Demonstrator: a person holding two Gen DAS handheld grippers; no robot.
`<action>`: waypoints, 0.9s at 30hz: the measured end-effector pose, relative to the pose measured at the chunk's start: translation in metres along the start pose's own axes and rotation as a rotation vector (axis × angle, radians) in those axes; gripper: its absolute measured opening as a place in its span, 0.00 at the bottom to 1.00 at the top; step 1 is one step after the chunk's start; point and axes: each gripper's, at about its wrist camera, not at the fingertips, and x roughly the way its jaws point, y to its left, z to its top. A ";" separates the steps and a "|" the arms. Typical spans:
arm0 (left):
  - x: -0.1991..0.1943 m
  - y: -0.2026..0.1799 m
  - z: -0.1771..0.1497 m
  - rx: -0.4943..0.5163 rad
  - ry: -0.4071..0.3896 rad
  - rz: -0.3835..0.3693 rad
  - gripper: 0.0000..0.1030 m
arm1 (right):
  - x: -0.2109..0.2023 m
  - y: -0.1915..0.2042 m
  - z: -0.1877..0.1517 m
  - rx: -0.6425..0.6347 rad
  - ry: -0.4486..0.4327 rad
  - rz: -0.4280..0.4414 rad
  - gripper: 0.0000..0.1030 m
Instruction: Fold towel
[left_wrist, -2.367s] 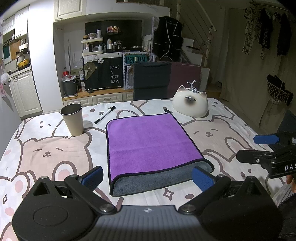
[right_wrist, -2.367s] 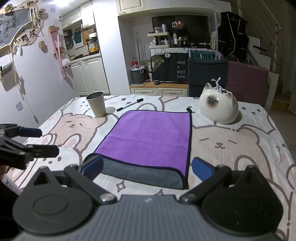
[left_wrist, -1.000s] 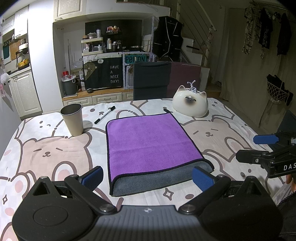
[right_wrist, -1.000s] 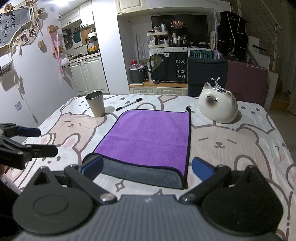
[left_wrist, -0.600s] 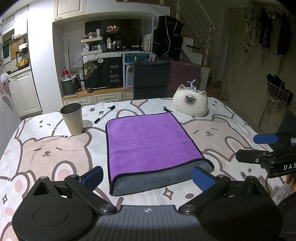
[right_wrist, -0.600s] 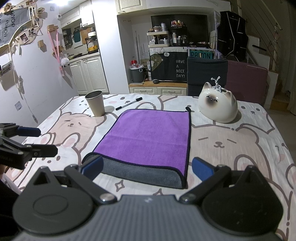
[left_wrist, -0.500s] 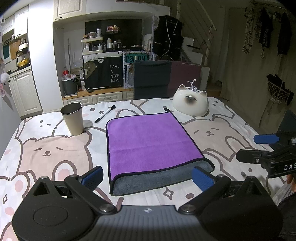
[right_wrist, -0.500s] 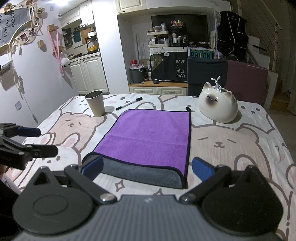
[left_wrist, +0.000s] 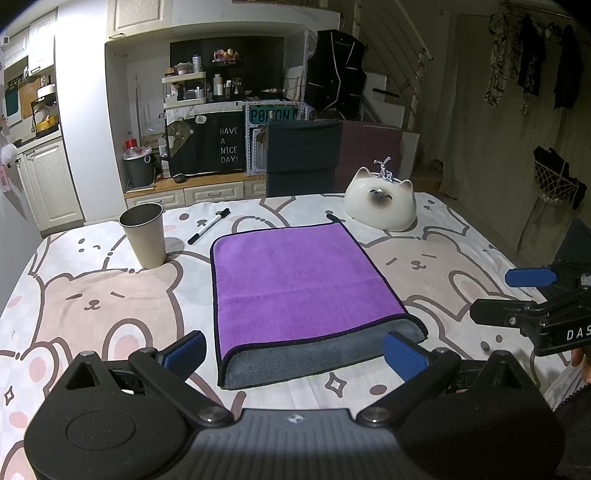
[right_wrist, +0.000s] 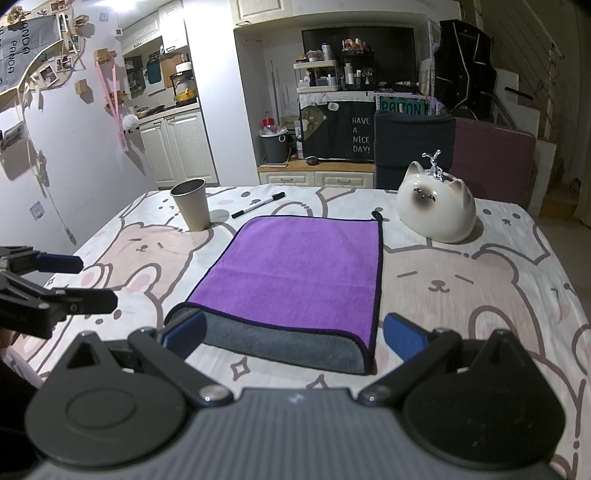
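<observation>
A purple towel (left_wrist: 295, 277) with a grey underside lies folded flat on the table, its grey folded edge nearest me; it also shows in the right wrist view (right_wrist: 295, 273). My left gripper (left_wrist: 293, 350) is open and empty, held just short of the towel's near edge. My right gripper (right_wrist: 293, 338) is open and empty, also just short of the near edge. Each gripper shows from the side in the other's view, the right gripper (left_wrist: 517, 291) at the table's right and the left gripper (right_wrist: 74, 280) at its left.
A metal cup (left_wrist: 144, 236) and a black marker (left_wrist: 208, 231) lie beyond the towel's left corner. A white cat-shaped ceramic (left_wrist: 380, 206) sits beyond its right corner. The bear-print tablecloth (left_wrist: 92, 295) covers the table. Chairs (left_wrist: 303, 158) stand behind the far edge.
</observation>
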 end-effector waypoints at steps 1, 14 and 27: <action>0.000 0.000 0.001 -0.001 0.000 0.000 0.98 | 0.001 0.000 -0.001 0.000 0.004 0.003 1.00; 0.009 0.004 0.005 -0.018 0.034 0.025 0.99 | 0.004 0.002 0.005 0.002 0.047 0.004 1.00; 0.036 0.013 0.009 -0.048 0.120 0.074 1.00 | 0.021 -0.003 0.017 -0.033 0.092 0.001 1.00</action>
